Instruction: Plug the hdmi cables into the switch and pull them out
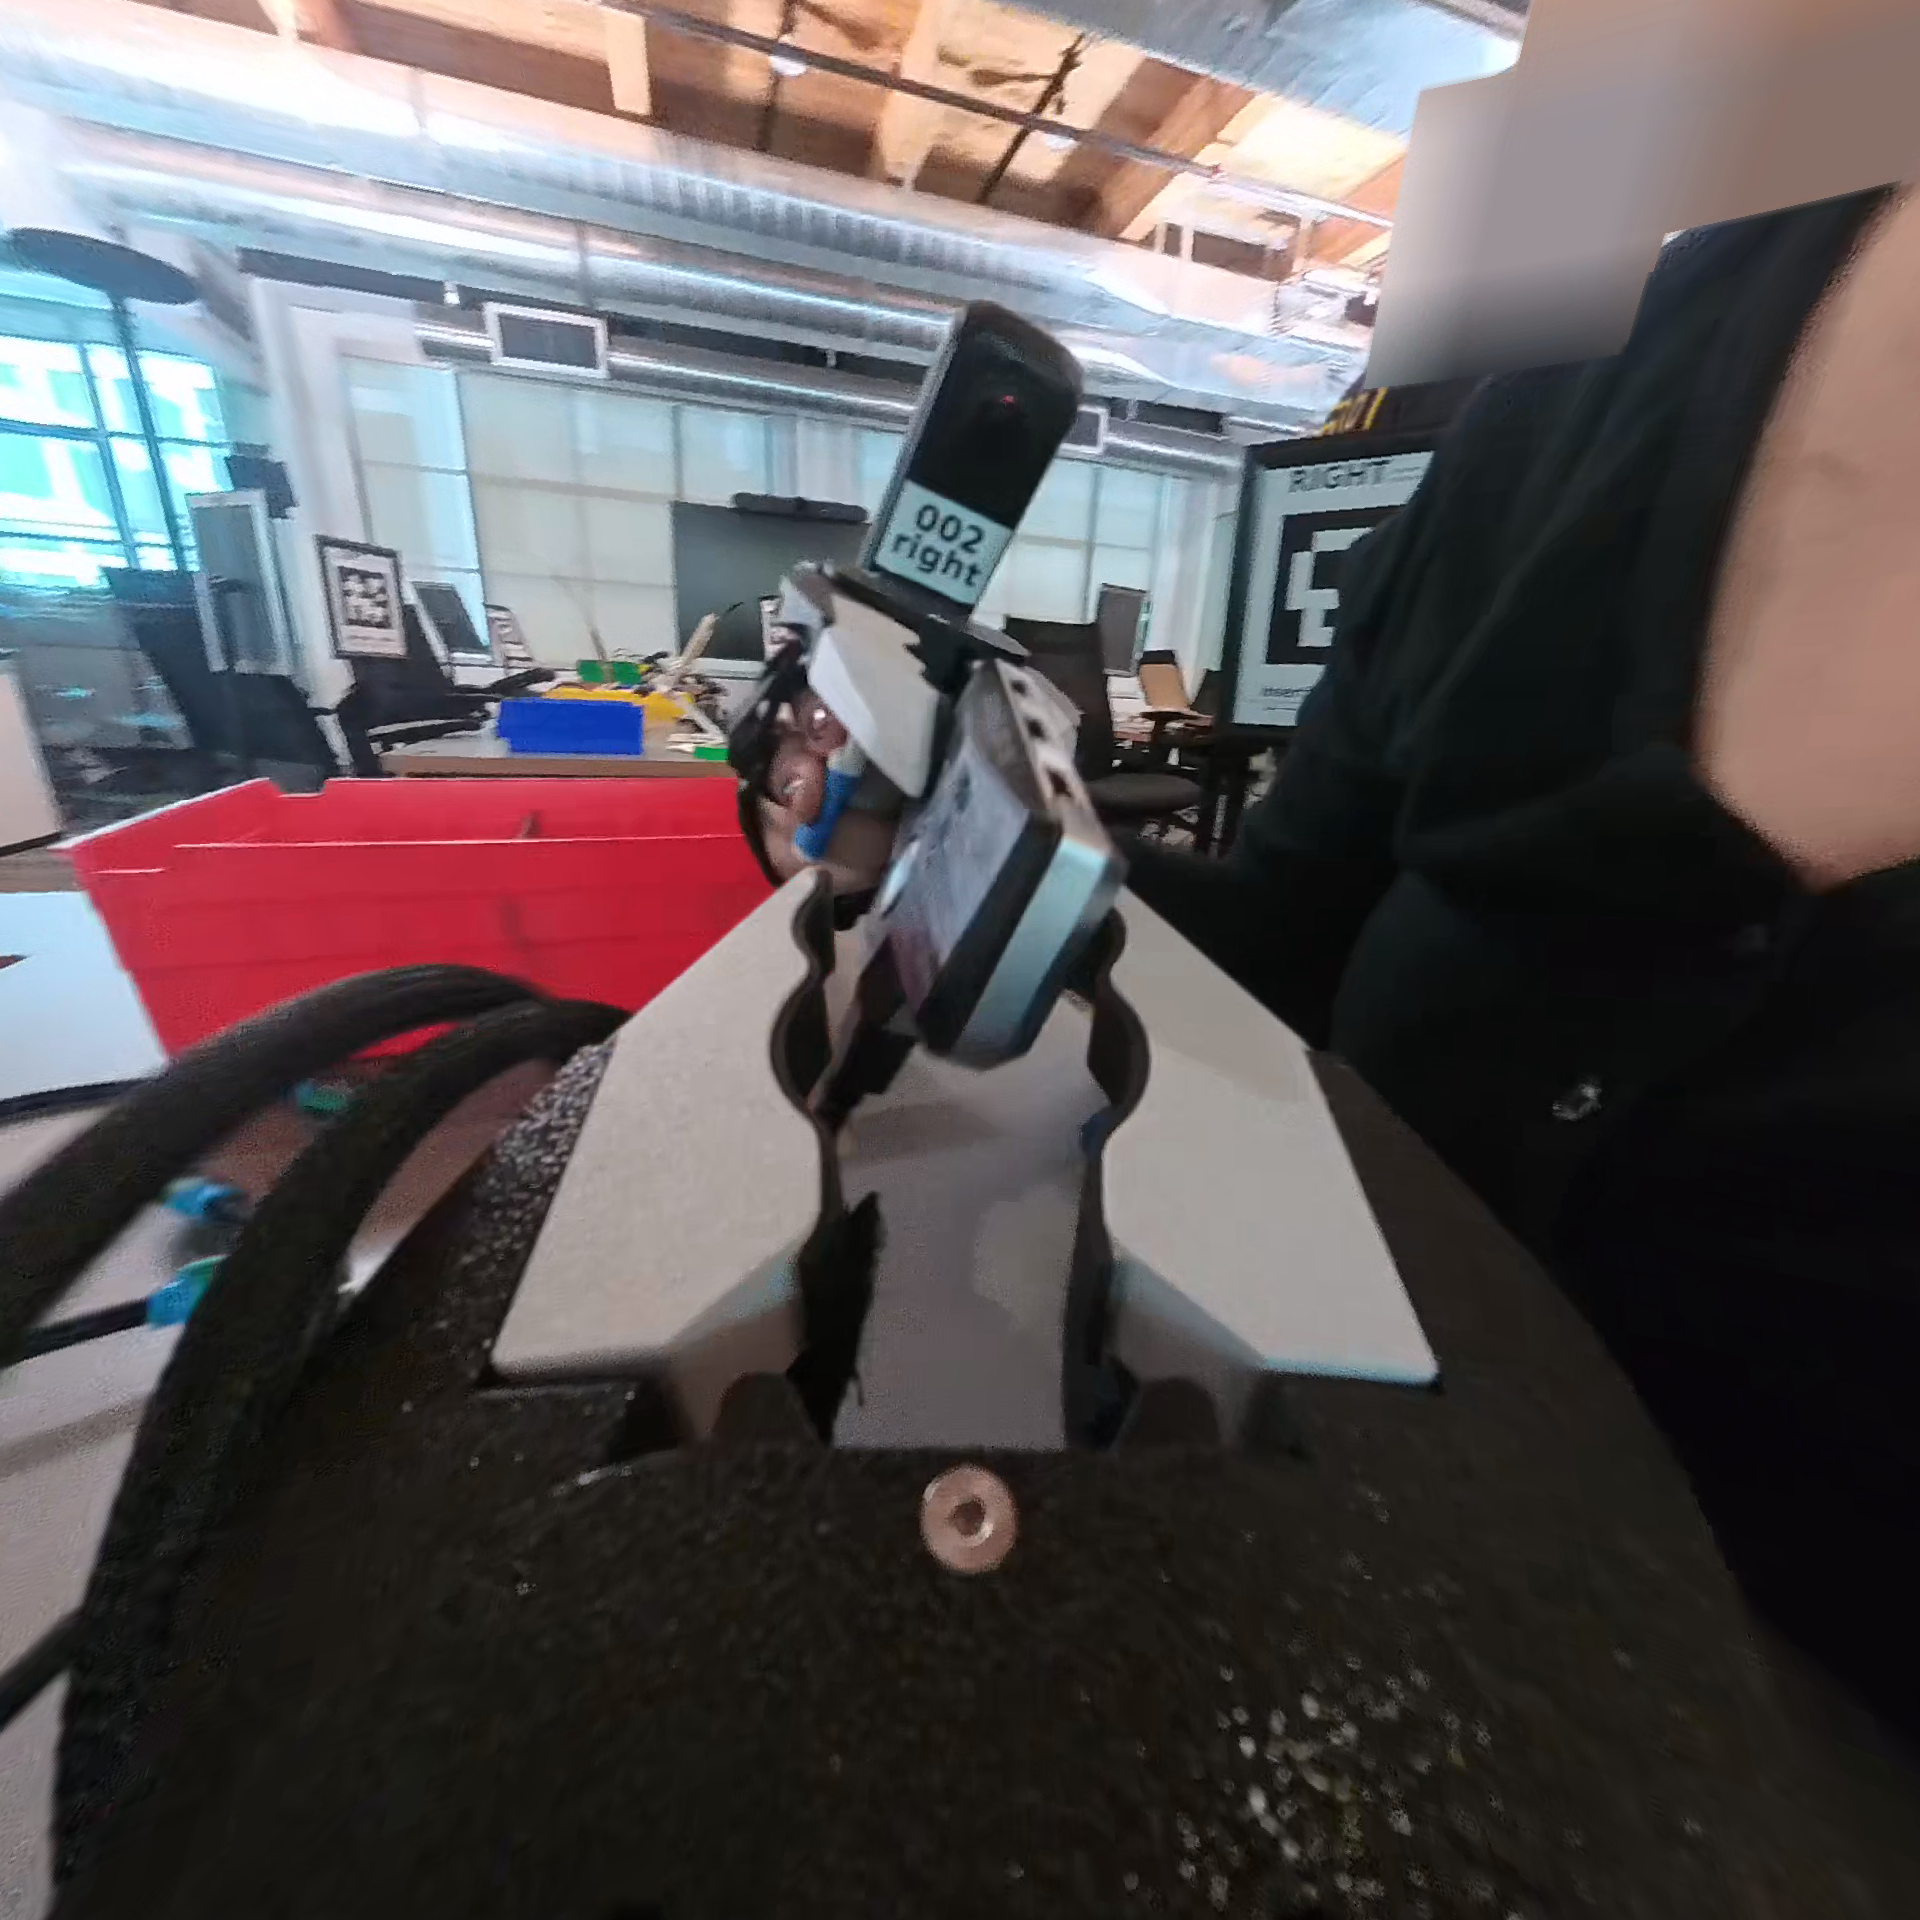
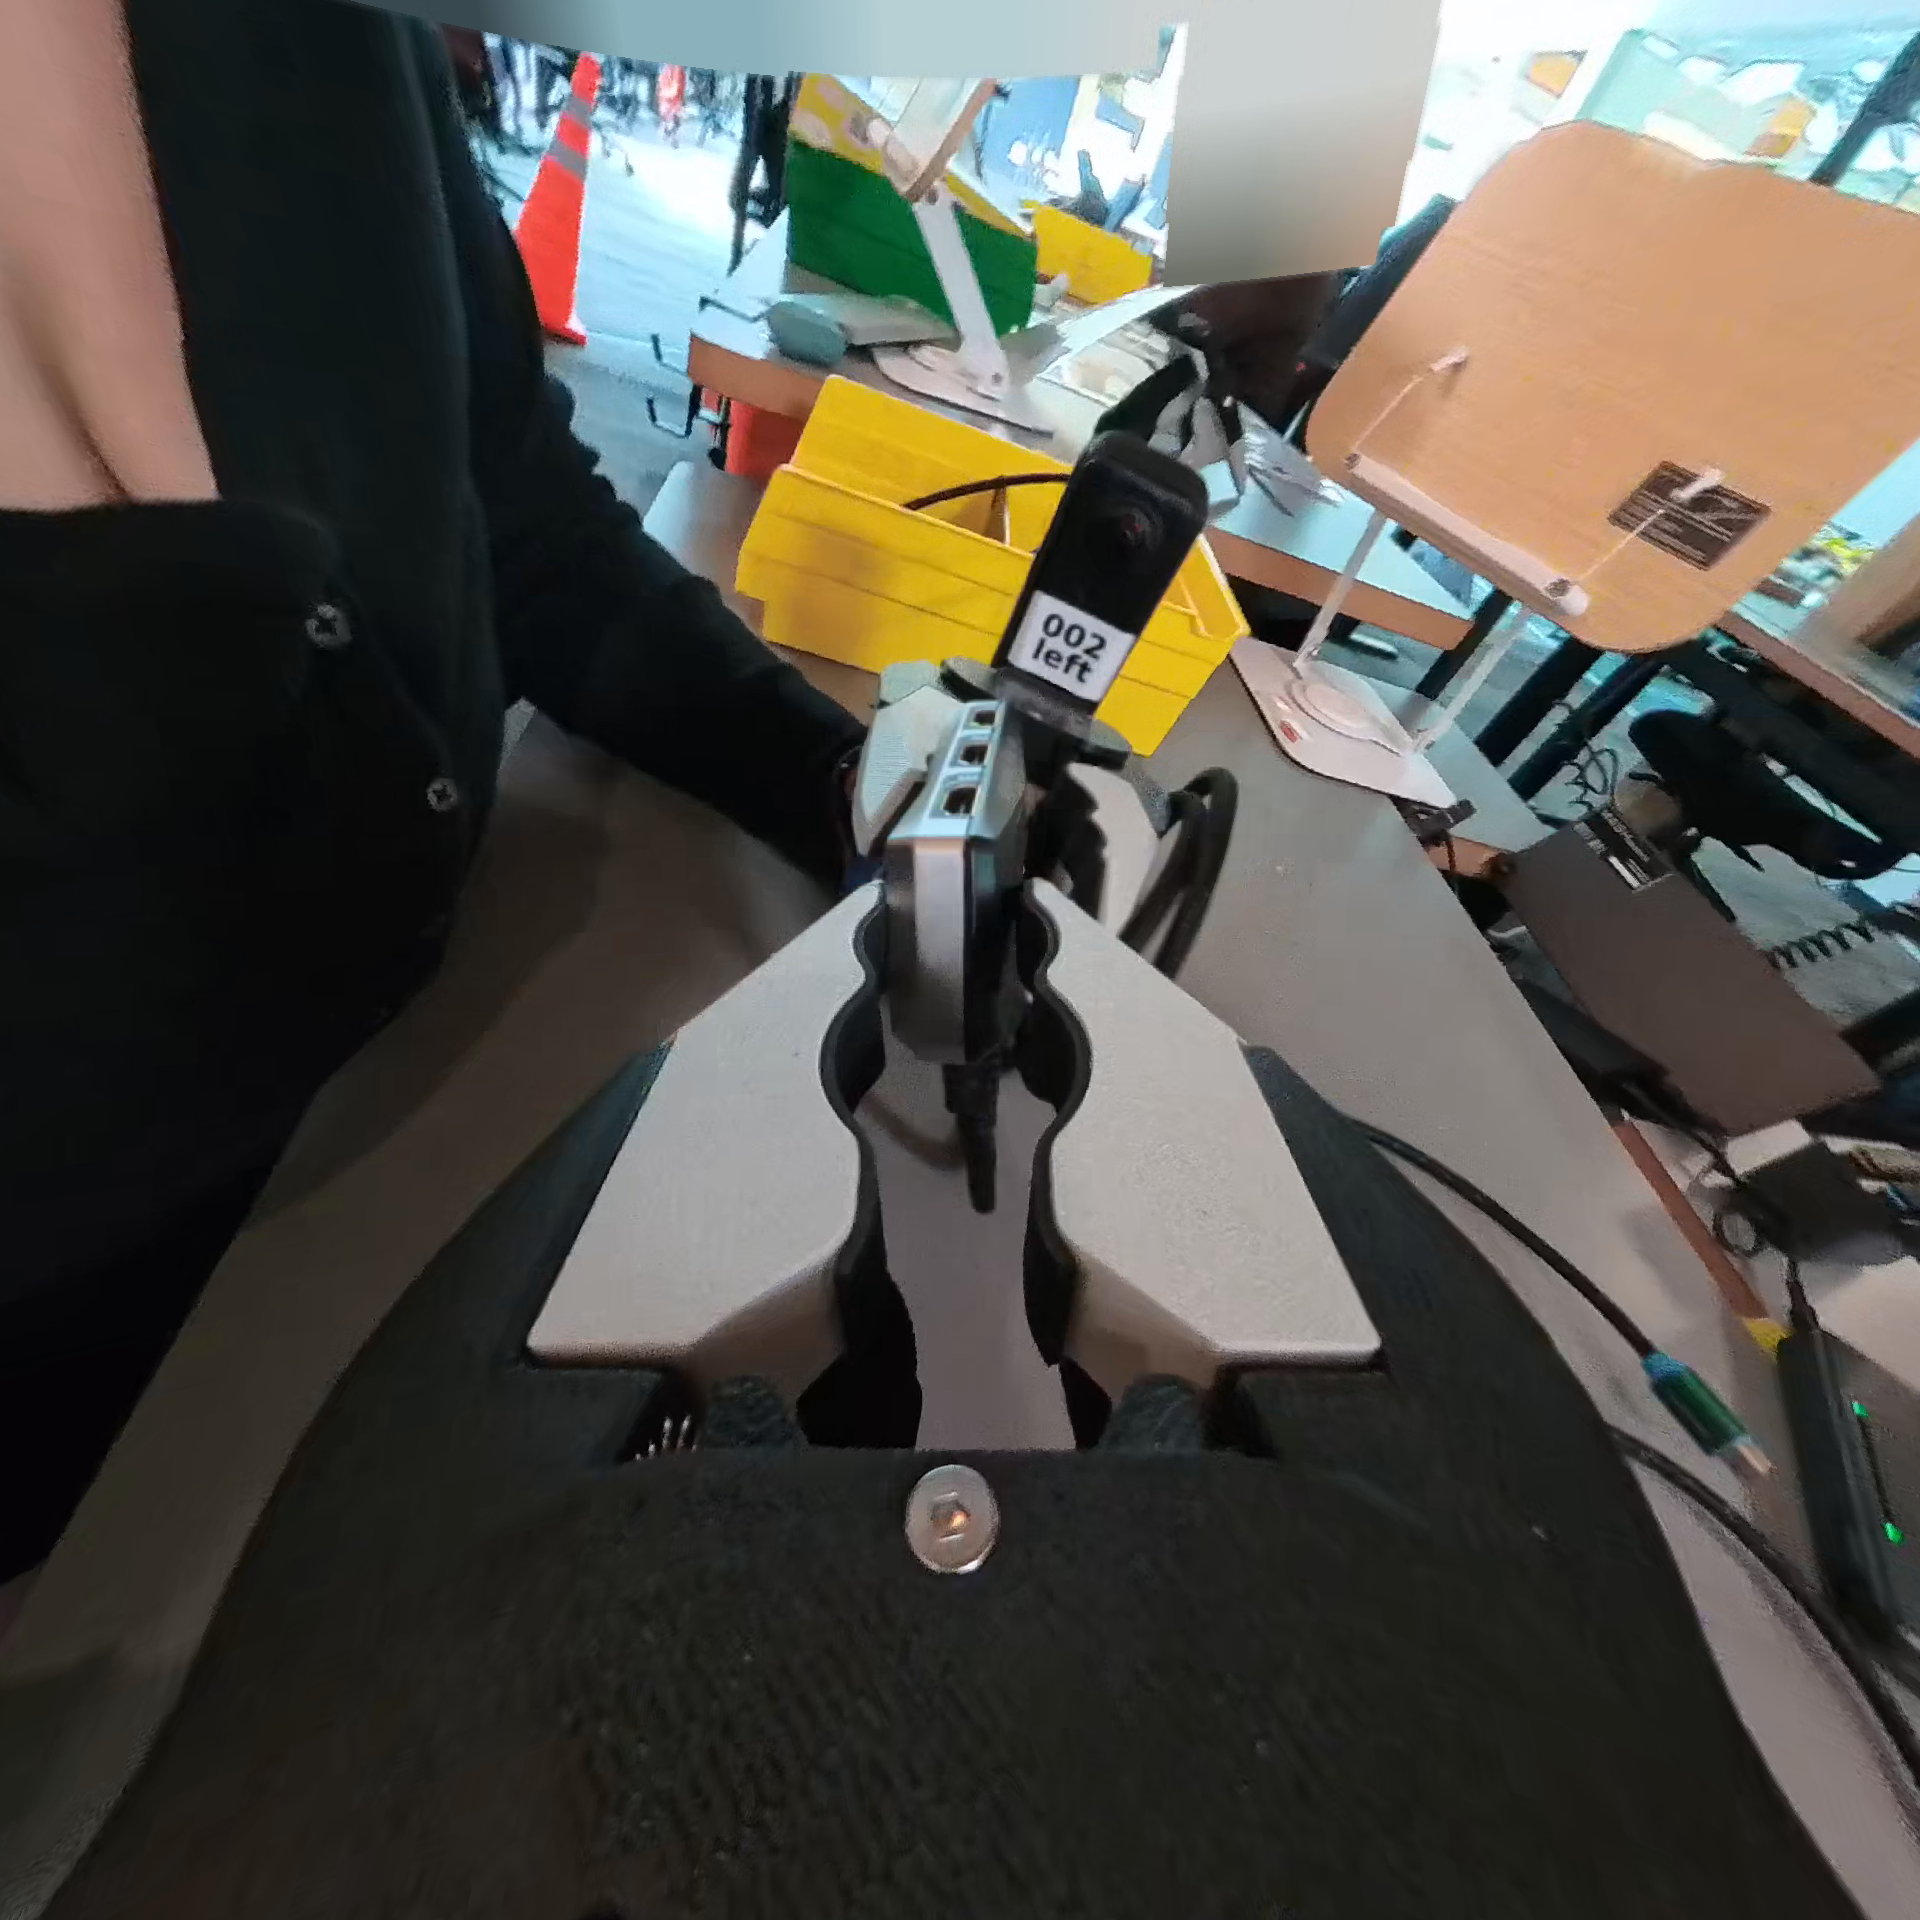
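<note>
- Centre of both frames: the silver switch (image 2: 940,935) stands on edge in mid-air above the grey surface (image 2: 1351,987); its long axis runs away from the right gripper (image 2: 951,935), whose fingers (image 2: 1081,966) press its flat faces, narrowly parted.
- The left gripper (image 1: 961,966) meets it head-on; its fingers (image 1: 717,1039) span the switch (image 1: 997,914) about half open; contact there cannot be told.
- Its three ports (image 2: 961,774) face up, all vacant; black cables (image 1: 260,1070) loop at the left frame's lower left, nearer the left gripper.

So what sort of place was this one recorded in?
Most likely an open-plan lab or workshop: exposed wood ceiling beams and ducts, parts bins in red and yellow on work tables, an orange traffic cone, office chairs behind.
</note>
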A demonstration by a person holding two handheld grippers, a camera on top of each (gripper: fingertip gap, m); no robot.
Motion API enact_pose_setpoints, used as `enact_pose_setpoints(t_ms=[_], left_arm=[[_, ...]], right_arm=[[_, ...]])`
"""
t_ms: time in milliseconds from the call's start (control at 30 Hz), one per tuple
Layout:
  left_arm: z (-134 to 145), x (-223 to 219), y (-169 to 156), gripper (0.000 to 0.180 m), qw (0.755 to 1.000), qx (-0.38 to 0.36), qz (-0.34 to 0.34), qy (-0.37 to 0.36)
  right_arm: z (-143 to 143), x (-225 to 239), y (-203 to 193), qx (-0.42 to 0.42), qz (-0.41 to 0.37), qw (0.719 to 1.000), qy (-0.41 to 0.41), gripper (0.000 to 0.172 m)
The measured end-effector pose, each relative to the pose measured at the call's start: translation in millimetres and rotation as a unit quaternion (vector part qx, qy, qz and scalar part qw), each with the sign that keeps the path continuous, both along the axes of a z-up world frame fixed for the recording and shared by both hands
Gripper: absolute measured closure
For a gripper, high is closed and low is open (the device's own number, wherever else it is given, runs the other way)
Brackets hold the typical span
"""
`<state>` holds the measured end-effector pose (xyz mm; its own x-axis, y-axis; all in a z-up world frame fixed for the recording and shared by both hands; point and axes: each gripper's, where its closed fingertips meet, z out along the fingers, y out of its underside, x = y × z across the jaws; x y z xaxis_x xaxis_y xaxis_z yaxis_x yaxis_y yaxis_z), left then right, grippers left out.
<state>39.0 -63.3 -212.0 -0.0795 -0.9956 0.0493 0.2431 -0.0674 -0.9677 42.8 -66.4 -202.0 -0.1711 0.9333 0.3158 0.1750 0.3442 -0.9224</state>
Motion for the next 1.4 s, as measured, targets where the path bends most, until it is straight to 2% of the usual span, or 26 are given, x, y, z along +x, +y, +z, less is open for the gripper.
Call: enact_pose_setpoints(t_ms=[67, 233, 300, 367, 467, 600, 633, 700, 733, 800, 1000, 1100, 1200, 1267, 1300, 1333, 1367, 1400], left_arm=[[-1.4, 3.0, -5.7, 0.143, 1.000, 0.003, -0.015, 0.006], [3.7, -5.1, -0.5, 0.153, 1.000, 0.012, 0.001, -0.012], [8.1, -12.9, 6.6, 0.155, 0.999, 0.010, 0.020, -0.027], [13.2, -24.0, 20.6, 0.157, 0.997, 0.006, 0.066, -0.047], [15.7, -40.0, 42.4, 0.159, 0.989, 0.001, 0.141, -0.051], [12.8, -56.0, 64.9, 0.159, 0.962, 0.049, 0.268, -0.019], [11.4, -61.4, 72.1, 0.159, 0.949, 0.062, 0.309, -0.007], [7.5, -71.0, 83.8, 0.159, 0.922, 0.087, 0.376, 0.024], [5.5, -74.0, 87.1, 0.159, 0.912, 0.099, 0.395, 0.038], [2.3, -77.6, 91.5, 0.159, 0.902, 0.110, 0.413, 0.053], [-0.2, -78.7, 93.0, 0.159, 0.904, 0.111, 0.409, 0.055], [-3.0, -77.1, 93.5, 0.158, 0.903, 0.118, 0.409, 0.064], [-4.1, -76.1, 93.1, 0.158, 0.902, 0.120, 0.409, 0.067], [-4.3, -75.8, 93.1, 0.158, 0.902, 0.121, 0.409, 0.069], [-4.4, -75.7, 93.2, 0.158, 0.902, 0.121, 0.409, 0.069], [-4.5, -75.9, 93.5, 0.158, 0.901, 0.121, 0.411, 0.069], [-4.7, -76.6, 94.4, 0.158, 0.900, 0.120, 0.414, 0.070], [-5.2, -77.6, 96.0, 0.158, 0.897, 0.119, 0.420, 0.074]], right_arm=[[-1.3, -3.5, -0.2, 0.010, 0.001, 1.000, -0.009, 0.152], [-0.3, -7.4, -0.1, -0.002, -0.002, 1.000, -0.003, 0.148], [0.9, -1.5, 15.9, 0.004, -0.047, 0.999, 0.002, 0.139], [-6.7, 11.9, 48.6, 0.039, -0.131, 0.990, -0.022, 0.136], [-46.8, 39.2, 103.4, 0.100, -0.263, 0.945, -0.170, 0.133], [-77.9, 45.1, 139.4, 0.147, -0.291, 0.908, -0.265, 0.137], [-84.8, 50.2, 153.1, 0.177, -0.306, 0.886, -0.300, 0.141], [-94.6, 66.8, 183.0, 0.237, -0.345, 0.824, -0.381, 0.148], [-97.6, 69.7, 191.8, 0.251, -0.344, 0.809, -0.406, 0.152], [-104.5, 65.3, 198.3, 0.248, -0.309, 0.811, -0.431, 0.157], [-121.1, 61.0, 208.1, 0.290, -0.167, 0.785, -0.521, 0.153], [-133.7, 60.0, 207.0, 0.334, -0.087, 0.755, -0.558, 0.145], [-146.5, 62.4, 208.3, 0.383, -0.037, 0.716, -0.582, 0.143], [-151.4, 62.8, 211.8, 0.404, -0.039, 0.699, -0.589, 0.147], [-150.5, 60.6, 217.0, 0.409, -0.068, 0.697, -0.584, 0.167], [-151.2, 62.8, 219.3, 0.390, -0.100, 0.698, -0.593, 0.167], [-151.8, 64.6, 218.4, 0.353, -0.136, 0.706, -0.599, 0.167], [-151.4, 62.7, 214.3, 0.309, -0.164, 0.726, -0.591, 0.167]])
